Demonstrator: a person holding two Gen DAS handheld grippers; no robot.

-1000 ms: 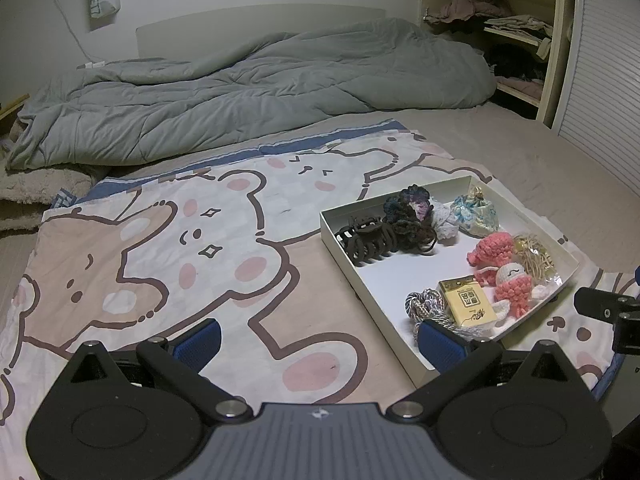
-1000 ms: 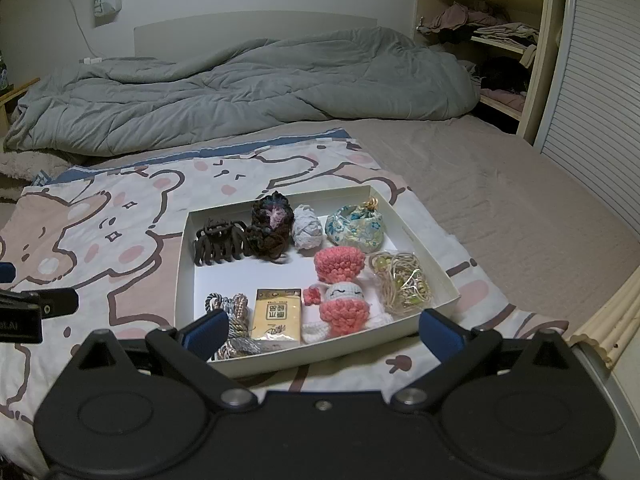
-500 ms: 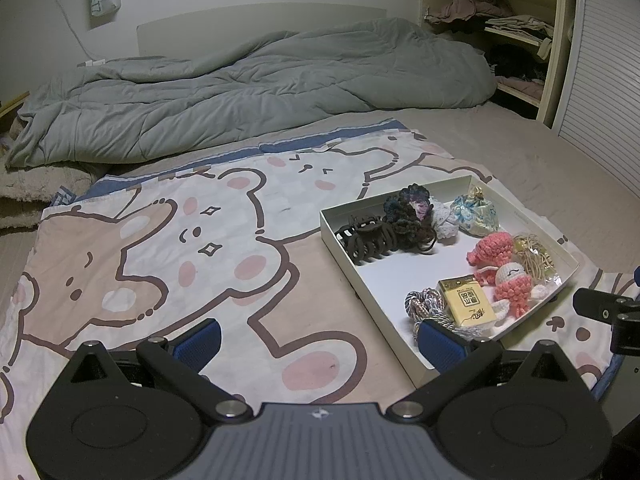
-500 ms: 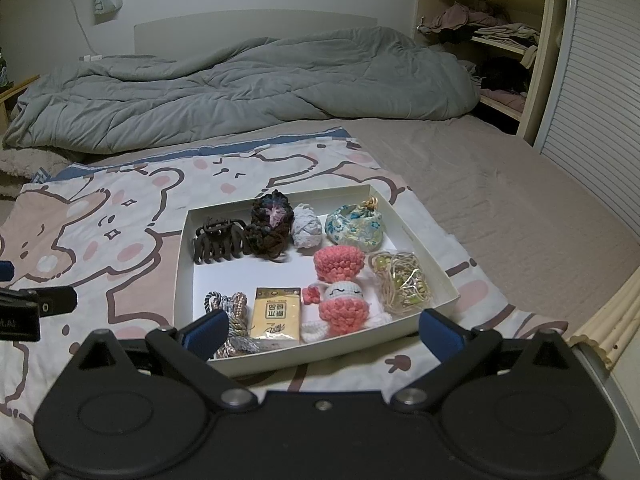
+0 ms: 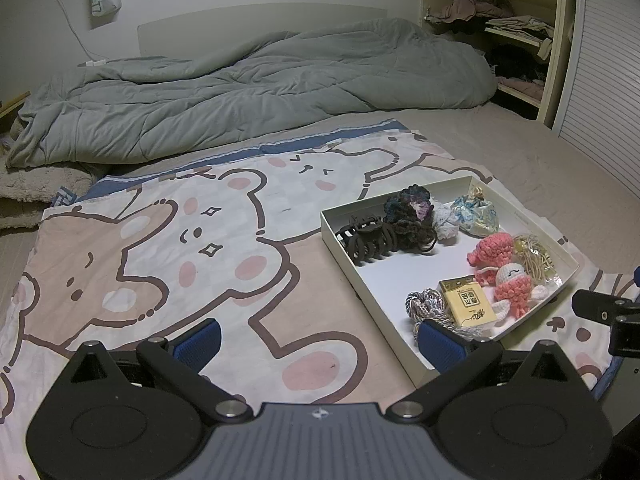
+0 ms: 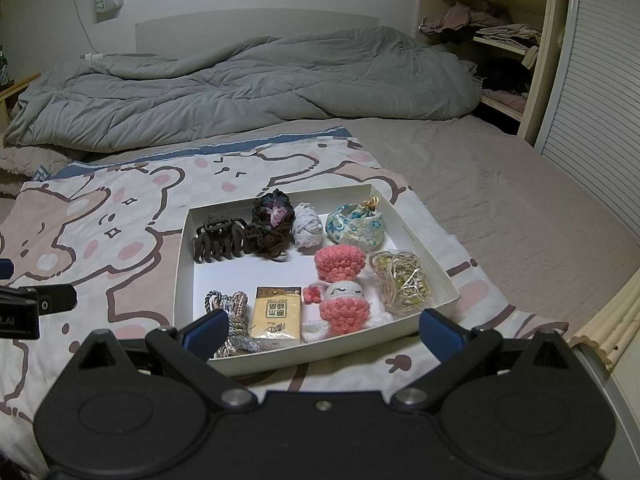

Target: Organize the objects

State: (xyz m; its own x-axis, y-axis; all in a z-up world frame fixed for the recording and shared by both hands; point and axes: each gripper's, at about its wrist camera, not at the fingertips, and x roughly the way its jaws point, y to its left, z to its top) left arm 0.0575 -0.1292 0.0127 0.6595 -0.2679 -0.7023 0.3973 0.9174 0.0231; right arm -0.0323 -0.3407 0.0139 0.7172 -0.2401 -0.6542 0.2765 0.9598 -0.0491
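A white shallow tray [image 6: 182, 264] [image 5: 328, 236] lies on a bear-print blanket [image 5: 160, 248]. It holds a brown hair claw [image 6: 218, 242] [image 5: 366, 238], a dark scrunchie [image 6: 270, 222], a white scrunchie [image 6: 307, 230], a blue floral pouch [image 6: 356, 226], a pink crochet ball [image 6: 340, 262], a pink crochet doll [image 6: 344, 308] [image 5: 512, 284], a yellow packet [image 6: 276, 312] [image 5: 466, 302], a braided cord [image 6: 228, 308] and a tangle of beige bands [image 6: 402, 282]. My right gripper [image 6: 322, 330] is open just in front of the tray. My left gripper [image 5: 318, 342] is open over the blanket, left of the tray.
A rumpled grey duvet [image 5: 256, 92] covers the far half of the bed. A shelf unit with folded clothes [image 6: 492, 36] stands at the back right, beside a slatted white door [image 6: 600, 120]. The bed's edge runs along the right [image 6: 600, 320].
Both views shift only slightly; the grippers stay open and the tray's contents have not moved.
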